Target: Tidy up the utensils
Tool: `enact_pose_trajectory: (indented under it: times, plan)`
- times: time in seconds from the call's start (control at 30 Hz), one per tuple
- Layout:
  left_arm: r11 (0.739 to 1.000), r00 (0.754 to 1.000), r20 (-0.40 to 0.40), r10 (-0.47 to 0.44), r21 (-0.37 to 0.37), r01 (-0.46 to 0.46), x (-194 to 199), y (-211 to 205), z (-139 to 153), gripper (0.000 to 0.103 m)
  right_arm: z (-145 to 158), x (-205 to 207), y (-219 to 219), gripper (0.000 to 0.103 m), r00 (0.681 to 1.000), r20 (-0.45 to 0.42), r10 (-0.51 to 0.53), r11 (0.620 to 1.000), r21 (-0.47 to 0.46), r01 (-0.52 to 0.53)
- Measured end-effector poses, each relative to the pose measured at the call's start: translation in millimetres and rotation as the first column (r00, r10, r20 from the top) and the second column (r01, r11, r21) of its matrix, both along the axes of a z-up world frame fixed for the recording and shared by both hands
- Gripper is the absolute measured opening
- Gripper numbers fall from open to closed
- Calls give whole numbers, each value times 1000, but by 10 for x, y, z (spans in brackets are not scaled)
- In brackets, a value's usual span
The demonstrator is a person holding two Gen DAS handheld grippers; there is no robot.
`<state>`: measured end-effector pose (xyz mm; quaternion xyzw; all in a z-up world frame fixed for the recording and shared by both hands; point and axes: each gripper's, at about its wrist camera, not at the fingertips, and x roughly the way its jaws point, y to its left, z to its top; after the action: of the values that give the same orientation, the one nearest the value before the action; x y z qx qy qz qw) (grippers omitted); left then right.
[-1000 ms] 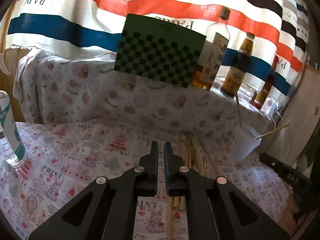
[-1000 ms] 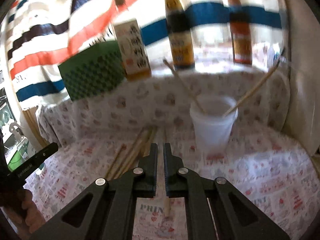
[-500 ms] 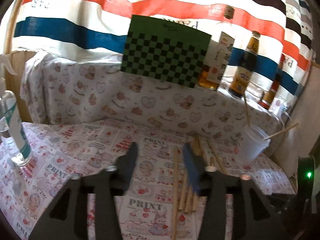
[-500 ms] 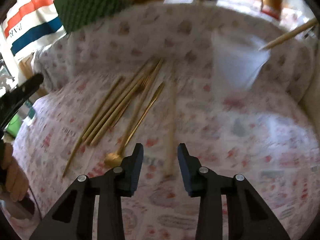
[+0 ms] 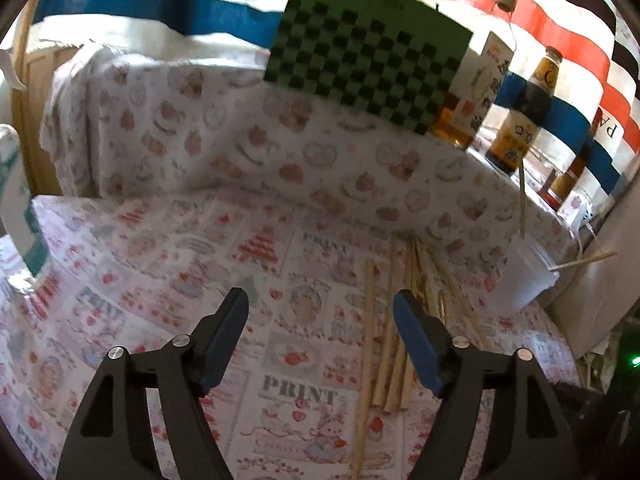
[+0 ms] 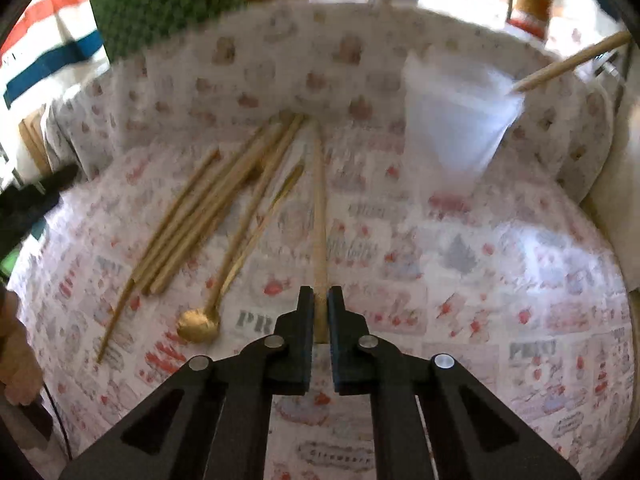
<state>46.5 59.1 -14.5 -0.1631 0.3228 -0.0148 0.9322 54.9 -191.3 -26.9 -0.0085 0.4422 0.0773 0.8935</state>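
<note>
Several wooden chopsticks (image 6: 208,216) lie in a loose bundle on the printed cloth, with a gold spoon (image 6: 198,326) beside them. My right gripper (image 6: 320,300) is shut on the near end of a single chopstick (image 6: 319,208) that lies apart from the bundle. A white plastic cup (image 6: 456,120) stands at the back right with a chopstick (image 6: 572,62) leaning in it. My left gripper (image 5: 320,308) hovers over the cloth, its jaws opening and holding nothing. The same bundle of chopsticks (image 5: 390,344) lies on the cloth by its right finger. The cup (image 5: 524,276) is far right in the left wrist view.
Sauce bottles (image 5: 524,108) and a green checkered board (image 5: 368,60) stand on the raised ledge behind. A spray bottle (image 5: 20,216) stands at the left edge. A person's hand (image 6: 16,360) shows at the left edge of the right wrist view. A wall (image 6: 616,208) closes the right side.
The left jaws went from shut to wide open and that gripper dipped. The right gripper tipped down to the cloth, opened, then shut on the single chopstick.
</note>
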Motion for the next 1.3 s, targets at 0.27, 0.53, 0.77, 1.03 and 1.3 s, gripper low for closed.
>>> enact_pose_trajectory:
  times: [0.27, 0.53, 0.77, 1.03, 1.3]
  plan:
    - [958, 951, -115, -286, -63, 280, 141, -433, -210, 20, 253, -98, -84, 8, 995, 102, 3, 998, 58, -9]
    - [961, 945, -182, -270, 17, 278, 112, -657, -285, 14, 116, -34, -57, 8, 999, 38, -15, 1000, 20, 14]
    - [966, 953, -211, -218, 94, 242, 133, -692, -373, 10, 50, -6, -66, 8, 1000, 11, -22, 1000, 3, 22]
    - [954, 950, -232, -207, 167, 248, 131, -776, -394, 4, 24, 9, -38, 8, 1000, -4, -20, 999, -31, 20]
    - [933, 937, -263, -229, 217, 289, 147, -863, -457, 9, 18, 23, -55, 8, 1000, -1, -26, 999, -37, 25]
